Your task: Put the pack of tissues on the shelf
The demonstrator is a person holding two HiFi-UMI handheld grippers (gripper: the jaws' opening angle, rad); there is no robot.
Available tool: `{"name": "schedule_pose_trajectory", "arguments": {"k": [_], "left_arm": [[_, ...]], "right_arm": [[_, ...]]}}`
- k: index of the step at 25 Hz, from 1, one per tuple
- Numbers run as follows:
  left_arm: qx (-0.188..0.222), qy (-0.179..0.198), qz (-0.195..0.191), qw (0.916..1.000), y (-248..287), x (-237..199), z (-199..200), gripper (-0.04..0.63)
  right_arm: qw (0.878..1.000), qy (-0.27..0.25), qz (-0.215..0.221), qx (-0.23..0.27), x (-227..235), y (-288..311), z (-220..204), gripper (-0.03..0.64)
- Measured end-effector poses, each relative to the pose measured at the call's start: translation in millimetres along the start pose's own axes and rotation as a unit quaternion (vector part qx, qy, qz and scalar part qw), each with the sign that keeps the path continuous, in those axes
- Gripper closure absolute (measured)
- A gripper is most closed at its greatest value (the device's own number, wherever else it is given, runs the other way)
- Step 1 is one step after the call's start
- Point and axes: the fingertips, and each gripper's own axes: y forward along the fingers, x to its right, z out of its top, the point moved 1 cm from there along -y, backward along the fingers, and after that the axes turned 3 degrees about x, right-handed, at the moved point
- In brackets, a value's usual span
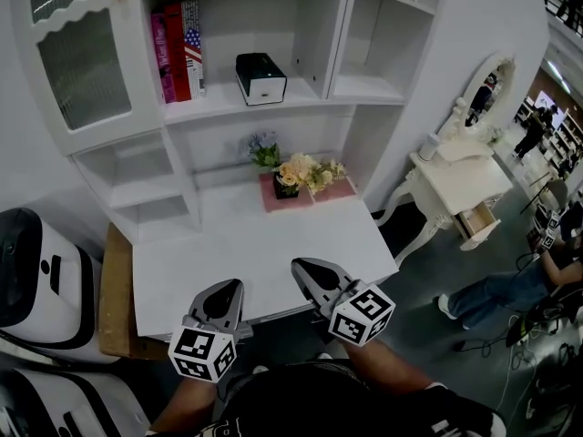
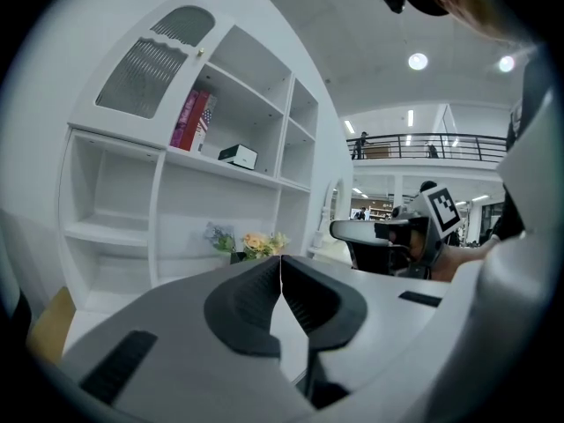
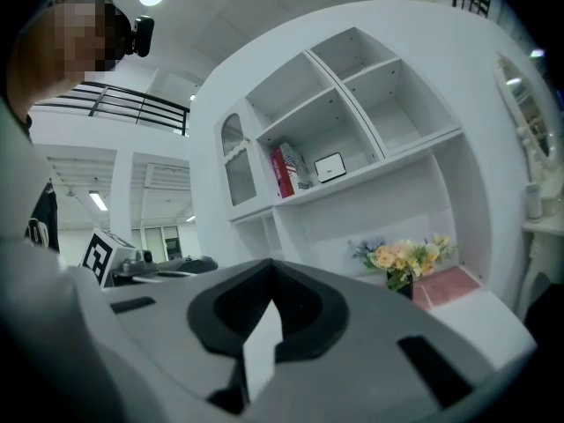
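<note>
The pack of tissues sits on the middle shelf of the white unit, in the upper centre of the head view. It stands a little apart to the right of the red books. It shows as a small dark block with a pale front face, lying flat and square to the shelf edge. Judged from how things lie, the placing looks done.

The left gripper and the right gripper hang over the near edge of the desk, low in the head view and well apart from the pack. In the left gripper view the jaws of the left gripper meet along a thin seam with nothing between them. In the right gripper view the jaws of the right gripper are likewise pressed together and empty.

The pack probably weighs very little, and being small it would slide or tip on the smooth shelf if nudged. Its skin is likely thin card or film over soft paper, so a hard squeeze would dent it. Should it need shifting, the two long sides at mid-height look the best place to take hold, with a light grip. Any reach should stay clear of the books and of the flowers on the desk below.
</note>
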Motion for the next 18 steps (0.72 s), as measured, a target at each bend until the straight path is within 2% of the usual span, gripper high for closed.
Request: {"name": "schedule_pose_trajectory", "arguments": {"k": [7, 18], "left_arm": [[0.005, -0.005, 0.015, 0.9999, 24, 33, 1, 0.58], [-0.003, 0.001, 0.047, 0.9989, 46, 75, -9, 0.578]], "right_arm": [[0.999, -0.026, 0.025, -0.016, 22, -20, 8, 0.611], [0.998, -0.03, 0.049, -0.018, 54, -56, 10, 0.611]]}}
